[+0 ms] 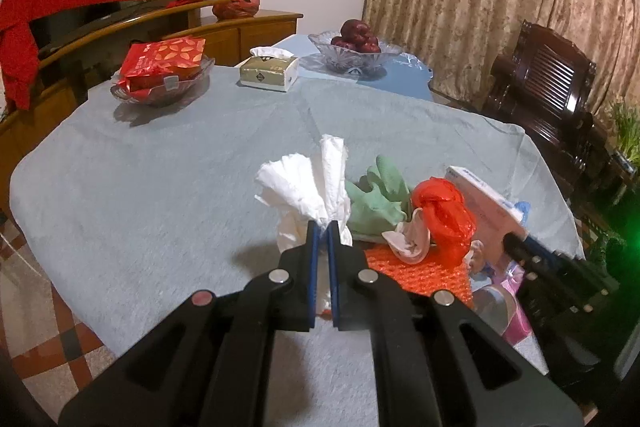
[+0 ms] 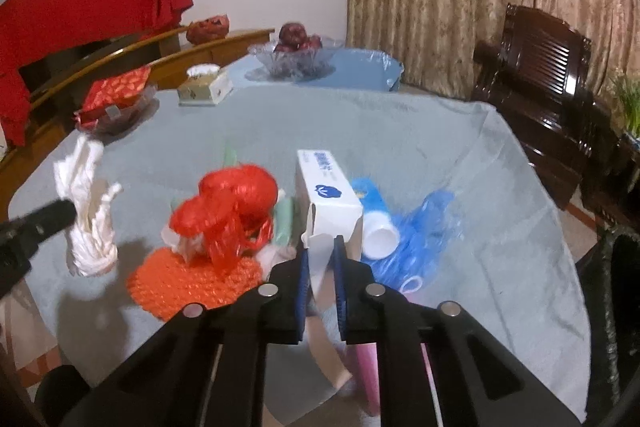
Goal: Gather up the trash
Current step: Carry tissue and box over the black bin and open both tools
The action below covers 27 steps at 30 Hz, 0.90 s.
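The crumpled white tissue (image 1: 310,193) is sitting pinched at its waist between the left tongs (image 1: 325,227), which are closed down to a thin slit on it; its long axis is running straight up and away from the tips, fanning out above them, with a tail hanging below. It is riding clear of the grey-clothed bench (image 1: 140,195), judging by the shadow under it. Just to the right of the left tongs the rest of the trash pile is lying: a green glove (image 1: 380,193), a red plastic bag (image 1: 442,215) and an orange knitted mat (image 1: 400,273). The right tongs (image 2: 321,243) are gripping the white carton (image 2: 328,197) by its open flap, jaws narrowed onto the cardboard, the carton's long axis pointing forward and upward from the tips. To their left the red bag is standing on the mat; to their right a blue bottle (image 2: 374,213) and blue plastic bag (image 2: 428,223) are lying. Both tongs are loaded, so the coming move likely turns on carrying each piece off to a bin, which neither view is showing.
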Each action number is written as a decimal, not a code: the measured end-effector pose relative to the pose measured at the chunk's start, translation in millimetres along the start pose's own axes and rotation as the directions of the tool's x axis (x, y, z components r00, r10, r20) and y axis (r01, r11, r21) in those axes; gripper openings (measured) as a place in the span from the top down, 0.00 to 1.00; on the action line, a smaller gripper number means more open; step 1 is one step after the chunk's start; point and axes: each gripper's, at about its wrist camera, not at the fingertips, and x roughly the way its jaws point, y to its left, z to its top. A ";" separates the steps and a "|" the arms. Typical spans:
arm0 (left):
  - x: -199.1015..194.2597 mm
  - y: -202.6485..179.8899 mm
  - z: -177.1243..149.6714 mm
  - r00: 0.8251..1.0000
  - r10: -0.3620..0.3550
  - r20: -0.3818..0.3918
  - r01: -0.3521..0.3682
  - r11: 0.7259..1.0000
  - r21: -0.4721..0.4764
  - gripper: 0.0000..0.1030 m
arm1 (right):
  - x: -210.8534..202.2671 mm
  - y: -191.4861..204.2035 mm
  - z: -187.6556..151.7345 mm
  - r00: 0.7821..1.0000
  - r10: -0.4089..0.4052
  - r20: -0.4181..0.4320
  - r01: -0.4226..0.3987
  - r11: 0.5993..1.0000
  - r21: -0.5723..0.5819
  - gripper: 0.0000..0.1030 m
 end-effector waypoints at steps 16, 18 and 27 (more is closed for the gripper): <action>-71.1 -36.5 9.7 0.996 -0.027 0.087 0.024 0.999 0.036 0.95 | -99.9 -38.1 31.4 0.988 -0.041 0.148 0.035 0.999 0.042 0.89; -81.2 -46.5 10.9 0.995 -0.032 0.091 0.029 0.999 0.040 0.95 | -114.2 -48.1 32.6 0.985 -0.057 0.165 0.049 0.998 0.049 0.89; -111.2 -112.0 9.7 0.990 -0.091 0.111 0.079 0.991 0.108 0.95 | -171.6 -116.4 26.8 0.962 -0.175 0.210 0.151 0.980 0.128 0.89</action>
